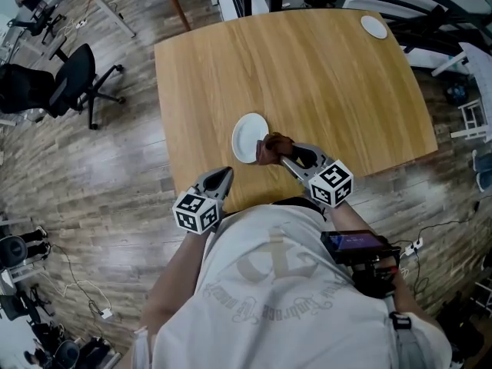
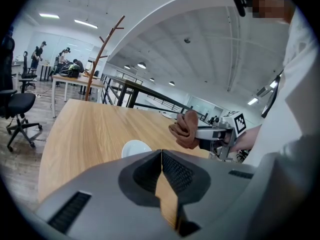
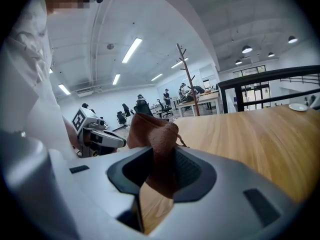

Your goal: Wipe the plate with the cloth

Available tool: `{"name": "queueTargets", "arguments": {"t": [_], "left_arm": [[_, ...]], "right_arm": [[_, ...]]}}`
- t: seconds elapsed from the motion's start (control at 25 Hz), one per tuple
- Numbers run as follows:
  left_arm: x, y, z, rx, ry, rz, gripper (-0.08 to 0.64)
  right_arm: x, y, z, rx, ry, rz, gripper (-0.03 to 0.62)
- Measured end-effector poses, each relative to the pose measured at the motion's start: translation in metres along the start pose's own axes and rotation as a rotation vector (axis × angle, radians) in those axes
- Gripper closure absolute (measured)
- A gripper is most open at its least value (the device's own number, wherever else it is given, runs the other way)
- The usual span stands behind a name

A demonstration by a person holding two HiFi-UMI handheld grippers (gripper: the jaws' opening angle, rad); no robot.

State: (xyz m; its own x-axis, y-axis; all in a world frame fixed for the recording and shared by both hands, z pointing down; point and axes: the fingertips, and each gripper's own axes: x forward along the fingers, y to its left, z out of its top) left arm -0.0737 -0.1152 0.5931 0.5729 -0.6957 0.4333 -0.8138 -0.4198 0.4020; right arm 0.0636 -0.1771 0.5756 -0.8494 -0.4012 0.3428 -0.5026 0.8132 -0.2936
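Near surface (image 1: 323,75) front edge: right gripper (image 1: 283,152) jaws clamped on bunched cloth (image 1: 270,147), soft, limp, best held by wad; plate (image 1: 247,135) probably light, slick, may slide; left gripper (image 1: 224,174) jaws together, empty.

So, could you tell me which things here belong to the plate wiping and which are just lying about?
Belong to the job:
- plate, near the front edge of the table
- brown cloth, clamped in the right gripper
- left gripper, shut and empty

Just lying about:
- small white dish at the table's far corner
- black office chair beside the table
- wooden coat stand behind
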Motion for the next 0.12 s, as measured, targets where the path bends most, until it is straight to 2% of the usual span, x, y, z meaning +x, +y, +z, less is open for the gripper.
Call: {"name": "queueTargets", "arguments": {"t": [0.12], "left_arm": [[0.0040, 0.0014, 0.0010, -0.002, 0.001, 0.008, 0.547]], "right_arm": [[0.0016, -0.0052, 0.0006, 0.000, 0.002, 0.006, 0.466]]}}
